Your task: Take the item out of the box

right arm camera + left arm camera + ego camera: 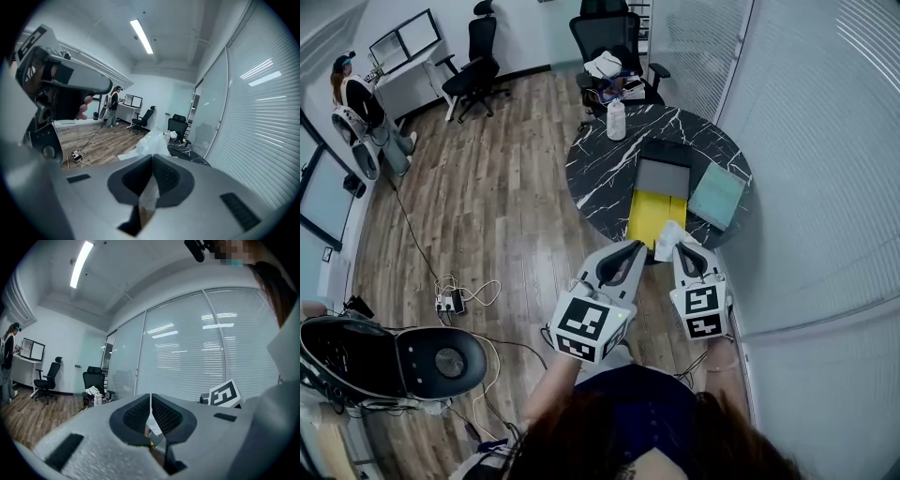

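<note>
A wood floor fills an office, with a wall of white blinds on the right. Far off stand two black office chairs and, at far left, a person by a desk. A round black marble table sits right of centre. On it lies an open box, yellow at its near end and dark grey farther back, with a pale green panel just to its right and a white bottle at the table's far edge.

Near the viewer, the left gripper and right gripper angle their tips toward each other. Between them is the white plastic-wrapped item, out of the box and lifted over the table's near edge. The right gripper's jaws are pinched on the wrapping, which bulges past their tips. The left gripper's jaws are pressed together, and a thin pale edge of the wrapping appears caught in their seam.
</note>
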Tool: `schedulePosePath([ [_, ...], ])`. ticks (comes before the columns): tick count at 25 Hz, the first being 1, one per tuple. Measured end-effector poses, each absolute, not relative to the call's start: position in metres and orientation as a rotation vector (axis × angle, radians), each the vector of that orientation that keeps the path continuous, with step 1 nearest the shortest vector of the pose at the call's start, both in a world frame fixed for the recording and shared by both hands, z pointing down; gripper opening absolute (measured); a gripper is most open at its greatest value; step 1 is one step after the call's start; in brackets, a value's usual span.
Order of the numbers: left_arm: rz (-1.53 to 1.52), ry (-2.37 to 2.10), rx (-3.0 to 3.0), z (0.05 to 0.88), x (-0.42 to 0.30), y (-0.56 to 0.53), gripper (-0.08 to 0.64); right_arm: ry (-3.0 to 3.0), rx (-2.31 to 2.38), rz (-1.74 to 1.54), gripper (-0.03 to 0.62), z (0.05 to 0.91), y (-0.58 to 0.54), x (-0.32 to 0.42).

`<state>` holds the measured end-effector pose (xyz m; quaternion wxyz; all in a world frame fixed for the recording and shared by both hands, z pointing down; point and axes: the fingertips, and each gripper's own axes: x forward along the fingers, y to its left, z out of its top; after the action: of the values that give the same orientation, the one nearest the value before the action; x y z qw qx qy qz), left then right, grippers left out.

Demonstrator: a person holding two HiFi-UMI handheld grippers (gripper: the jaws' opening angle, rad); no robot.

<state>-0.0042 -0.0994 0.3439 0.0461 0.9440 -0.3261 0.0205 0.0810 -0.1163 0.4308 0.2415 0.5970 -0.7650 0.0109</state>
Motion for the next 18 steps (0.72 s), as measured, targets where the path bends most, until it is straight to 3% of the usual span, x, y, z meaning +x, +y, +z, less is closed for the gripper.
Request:
schedulePosePath([
  [18, 0.089, -1.027, 2.883, 0.339, -0.004, -0.052, 0.029, -2.134, 1.663, -0.038, 0.026, 0.392, -0.058, 0.086],
])
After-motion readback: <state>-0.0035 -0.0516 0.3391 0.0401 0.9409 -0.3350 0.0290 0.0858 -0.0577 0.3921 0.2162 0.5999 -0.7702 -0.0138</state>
